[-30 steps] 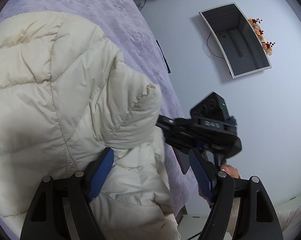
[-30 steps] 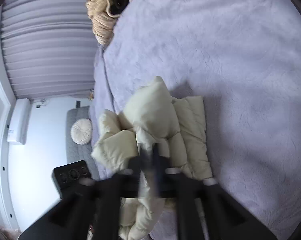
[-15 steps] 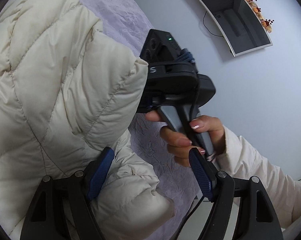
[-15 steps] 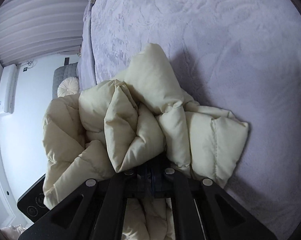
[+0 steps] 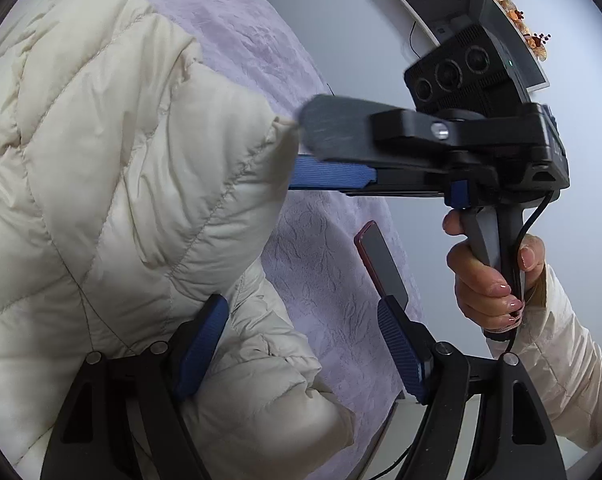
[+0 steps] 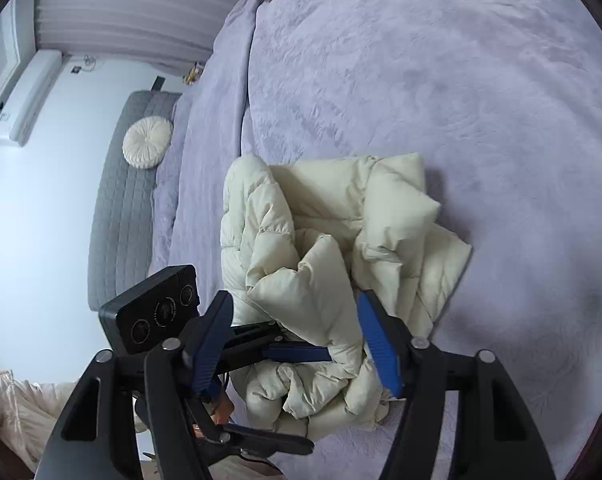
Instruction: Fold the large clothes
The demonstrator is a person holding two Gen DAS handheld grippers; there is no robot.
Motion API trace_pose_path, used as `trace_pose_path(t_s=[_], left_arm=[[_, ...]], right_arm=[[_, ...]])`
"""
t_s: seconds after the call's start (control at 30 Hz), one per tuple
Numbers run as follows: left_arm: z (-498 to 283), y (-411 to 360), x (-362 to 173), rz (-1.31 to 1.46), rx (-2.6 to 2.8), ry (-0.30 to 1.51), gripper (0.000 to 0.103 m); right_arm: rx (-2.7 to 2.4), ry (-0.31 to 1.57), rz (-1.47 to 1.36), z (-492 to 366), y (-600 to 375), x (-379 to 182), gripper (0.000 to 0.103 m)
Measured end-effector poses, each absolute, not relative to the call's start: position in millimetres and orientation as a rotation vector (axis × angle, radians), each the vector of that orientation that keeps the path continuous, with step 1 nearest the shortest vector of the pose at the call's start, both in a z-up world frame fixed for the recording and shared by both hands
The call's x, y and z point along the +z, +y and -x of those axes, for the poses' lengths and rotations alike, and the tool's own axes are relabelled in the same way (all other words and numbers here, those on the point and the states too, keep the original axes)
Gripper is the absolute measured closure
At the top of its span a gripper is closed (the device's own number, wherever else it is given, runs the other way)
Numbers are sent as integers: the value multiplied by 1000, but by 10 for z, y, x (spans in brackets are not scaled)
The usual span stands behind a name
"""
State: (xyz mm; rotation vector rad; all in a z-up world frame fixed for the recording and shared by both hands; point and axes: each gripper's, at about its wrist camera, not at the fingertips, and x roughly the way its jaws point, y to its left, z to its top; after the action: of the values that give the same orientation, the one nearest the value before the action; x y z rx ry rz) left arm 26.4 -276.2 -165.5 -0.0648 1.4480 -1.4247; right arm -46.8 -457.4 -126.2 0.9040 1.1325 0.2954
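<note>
Cream puffer jacket bunched on lilac bedspread near its edge, long axis running toward the pillows, right gripper jaws opening around a fold, left gripper jaws spread, jacket between them

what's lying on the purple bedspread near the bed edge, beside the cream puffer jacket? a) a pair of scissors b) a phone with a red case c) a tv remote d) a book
B: in the left wrist view a slim dark-screened phone with a red edge lies on the purple bedspread, just right of the puffer jacket.
</note>
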Motion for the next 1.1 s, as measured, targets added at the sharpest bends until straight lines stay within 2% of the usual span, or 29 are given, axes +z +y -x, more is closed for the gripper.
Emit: trace_pose_path(t_s=[0.03,0.07,0.13,0.17,0.37,0.57,0.7,0.87,1.03,1.1], left_arm=[[-246,-2779,-1644,54,-1421,1445,26],[-223,-2789,-1635,39,-1411,1441,26],[-207,-2778,-1618,18,-1389,1439,26],[-199,-2757,-1586,19,-1381,1436,26],[-272,-2356,-1187,17,-1321,1352,26],[-851,-1632,-1085,73,-1037,1323,26],[-1189,-1529,-1314,140,-977,1385,26],[-1206,-1717,-1723,112,-964,1491,26],[-1110,-1916,-1829,78,-969,1492,21],[-1103,-1953,-1828,67,-967,1494,21]], right_arm=[[303,1161,-885,395,-4514,-1305,50],[299,1193,-872,355,-4470,-1373,66],[248,1243,-847,330,-4460,-1524,86],[209,1247,-840,350,-4497,-1585,88],[132,1246,-945,511,-4647,-2001,89],[120,1242,-937,526,-4650,-2155,90],[101,1229,-971,582,-4650,-2233,91],[86,1214,-1001,634,-4661,-2249,91],[52,1244,-949,656,-4610,-2116,90],[28,1256,-930,668,-4574,-2031,87]])
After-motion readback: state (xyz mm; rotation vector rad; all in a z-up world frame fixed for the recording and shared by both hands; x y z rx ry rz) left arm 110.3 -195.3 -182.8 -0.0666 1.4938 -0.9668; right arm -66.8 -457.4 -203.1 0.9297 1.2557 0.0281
